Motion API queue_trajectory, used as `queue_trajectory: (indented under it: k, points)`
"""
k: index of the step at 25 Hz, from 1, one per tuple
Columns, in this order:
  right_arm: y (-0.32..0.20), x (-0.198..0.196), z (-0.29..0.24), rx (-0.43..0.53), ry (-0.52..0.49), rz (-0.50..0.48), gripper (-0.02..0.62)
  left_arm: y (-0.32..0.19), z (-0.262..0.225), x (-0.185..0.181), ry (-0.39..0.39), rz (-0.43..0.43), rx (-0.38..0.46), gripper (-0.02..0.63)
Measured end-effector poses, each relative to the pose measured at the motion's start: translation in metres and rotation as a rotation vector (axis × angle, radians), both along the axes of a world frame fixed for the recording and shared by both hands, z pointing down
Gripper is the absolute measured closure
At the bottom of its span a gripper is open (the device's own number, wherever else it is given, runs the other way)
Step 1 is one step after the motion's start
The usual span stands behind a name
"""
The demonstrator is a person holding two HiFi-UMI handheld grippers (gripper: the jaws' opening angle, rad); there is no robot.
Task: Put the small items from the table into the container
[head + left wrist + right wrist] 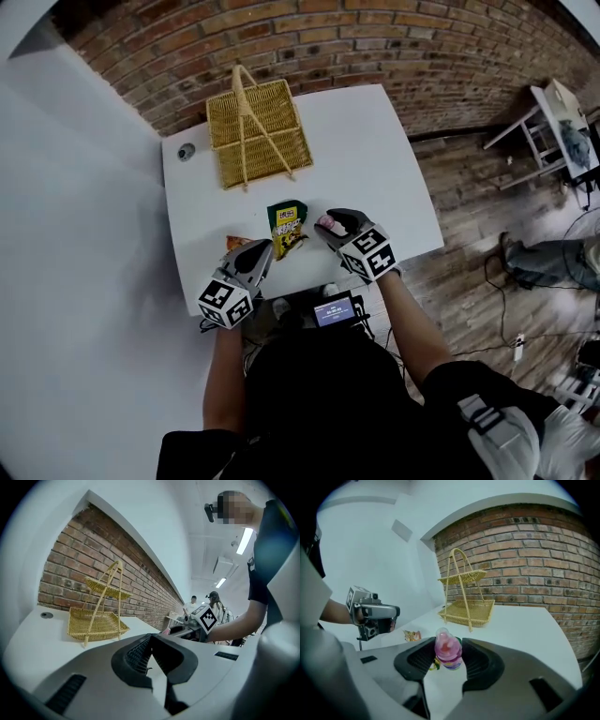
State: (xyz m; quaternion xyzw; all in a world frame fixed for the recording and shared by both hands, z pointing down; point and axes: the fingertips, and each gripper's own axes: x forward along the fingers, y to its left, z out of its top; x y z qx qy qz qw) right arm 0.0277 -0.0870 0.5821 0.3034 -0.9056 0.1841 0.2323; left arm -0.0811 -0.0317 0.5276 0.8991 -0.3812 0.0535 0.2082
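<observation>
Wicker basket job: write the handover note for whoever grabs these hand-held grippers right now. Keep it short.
Left hand-held gripper: shut, empty.
Right hand-held gripper: shut on the small pink bottle.
Things: the green-and-yellow snack packet and the orange packet lie on the white table near its front edge. The two-tier wicker basket stands at the far end.
Done: bottle gripped. Nothing shows in the basket.
To do: carry the bottle to the basket, then both packets.
</observation>
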Motion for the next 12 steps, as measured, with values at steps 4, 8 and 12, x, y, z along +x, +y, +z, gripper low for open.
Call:
queue_trajectory:
  k: [4, 8, 12]
  points:
    - [-0.005, -0.004, -0.029, 0.040, -0.043, -0.007, 0.413, -0.007, -0.010, 0.000, 0.009, 0.001, 0.035, 0.597]
    - [-0.006, -0.009, -0.059, 0.087, -0.082, -0.022, 0.413, -0.012, -0.021, -0.003, 0.021, -0.005, 0.065, 0.597]
    - [-0.005, -0.014, -0.074, 0.121, -0.084, -0.041, 0.413, -0.015, -0.027, -0.003, 0.029, -0.005, 0.086, 0.597]
